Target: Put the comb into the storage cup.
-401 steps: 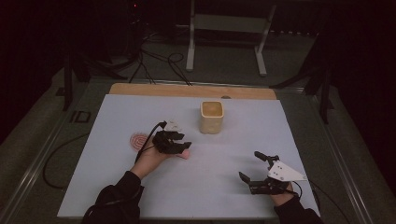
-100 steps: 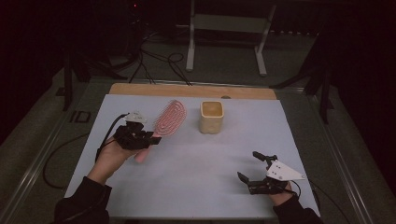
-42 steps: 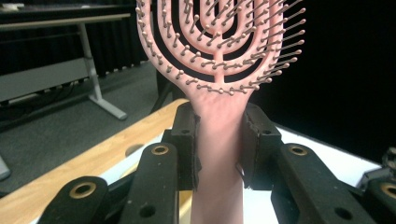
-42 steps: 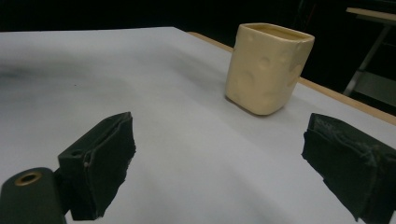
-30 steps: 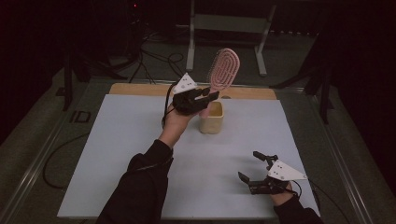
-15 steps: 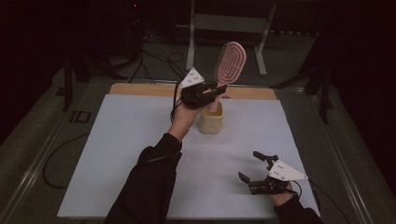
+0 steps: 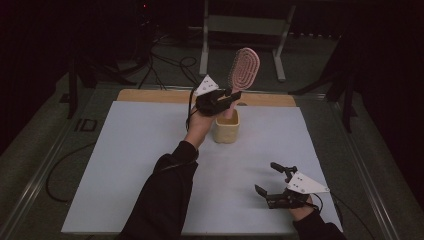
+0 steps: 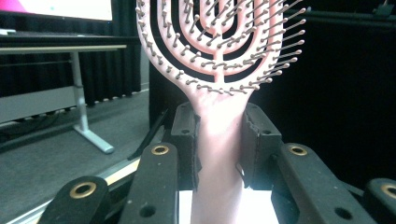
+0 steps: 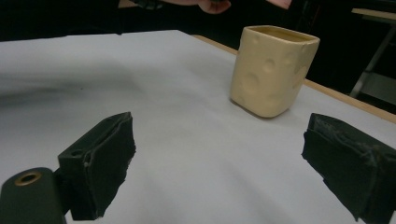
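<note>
Above table, hairbrush in left gripper

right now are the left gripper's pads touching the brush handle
Touching. In the left gripper view both pads press against the sides of the pink brush handle, no gap on either side; the left gripper holds it upright.

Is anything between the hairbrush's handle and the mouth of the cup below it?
Nothing visible. The left gripper holds the pink hairbrush upright by its handle, directly over the cream cup, whose mouth looks open. The right gripper rests open, well apart.
</note>
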Motion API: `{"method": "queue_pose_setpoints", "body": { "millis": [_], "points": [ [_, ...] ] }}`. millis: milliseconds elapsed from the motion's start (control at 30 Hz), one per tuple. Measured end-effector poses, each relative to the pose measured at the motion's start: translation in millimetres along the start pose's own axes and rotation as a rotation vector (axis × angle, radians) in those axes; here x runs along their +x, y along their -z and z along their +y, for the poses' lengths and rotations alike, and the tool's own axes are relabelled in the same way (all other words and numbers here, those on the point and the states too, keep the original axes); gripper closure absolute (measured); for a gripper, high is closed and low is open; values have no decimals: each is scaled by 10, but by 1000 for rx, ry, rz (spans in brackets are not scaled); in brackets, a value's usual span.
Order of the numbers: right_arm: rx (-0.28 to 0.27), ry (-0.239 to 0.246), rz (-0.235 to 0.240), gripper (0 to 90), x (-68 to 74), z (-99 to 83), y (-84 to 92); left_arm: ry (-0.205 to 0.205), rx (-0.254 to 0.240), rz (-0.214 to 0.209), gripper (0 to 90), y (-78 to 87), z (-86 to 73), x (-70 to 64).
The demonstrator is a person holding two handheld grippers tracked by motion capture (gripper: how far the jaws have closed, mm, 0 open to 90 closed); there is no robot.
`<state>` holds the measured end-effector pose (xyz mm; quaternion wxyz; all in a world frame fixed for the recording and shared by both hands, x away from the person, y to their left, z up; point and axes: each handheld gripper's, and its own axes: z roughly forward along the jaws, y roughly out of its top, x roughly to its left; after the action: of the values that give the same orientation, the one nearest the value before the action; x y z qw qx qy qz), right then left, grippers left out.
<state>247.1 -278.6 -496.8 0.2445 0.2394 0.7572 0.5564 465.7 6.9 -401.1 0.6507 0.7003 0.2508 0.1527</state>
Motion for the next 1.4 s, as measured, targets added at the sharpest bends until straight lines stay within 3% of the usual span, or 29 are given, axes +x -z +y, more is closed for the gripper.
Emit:
{"method": "queue_pose_setpoints", "body": {
  "millis": [300, 833, 1100, 1400],
  "points": [
    [5, -6, 6, 89, -1, -7, -9, 20, -17, 7, 704, -28, -190, 109],
    [5, -10, 11, 89, -1, -13, -14, 25, 28, 22, 703, -59, -428, 133],
    [6, -12, 14, 89, 1, -15, -19, -9, 66, 44, 702, -76, -489, 90],
    [8, -13, 15, 89, 3, -17, -22, -45, 148, 71, 700, -118, -522, 49]
  ]
}}
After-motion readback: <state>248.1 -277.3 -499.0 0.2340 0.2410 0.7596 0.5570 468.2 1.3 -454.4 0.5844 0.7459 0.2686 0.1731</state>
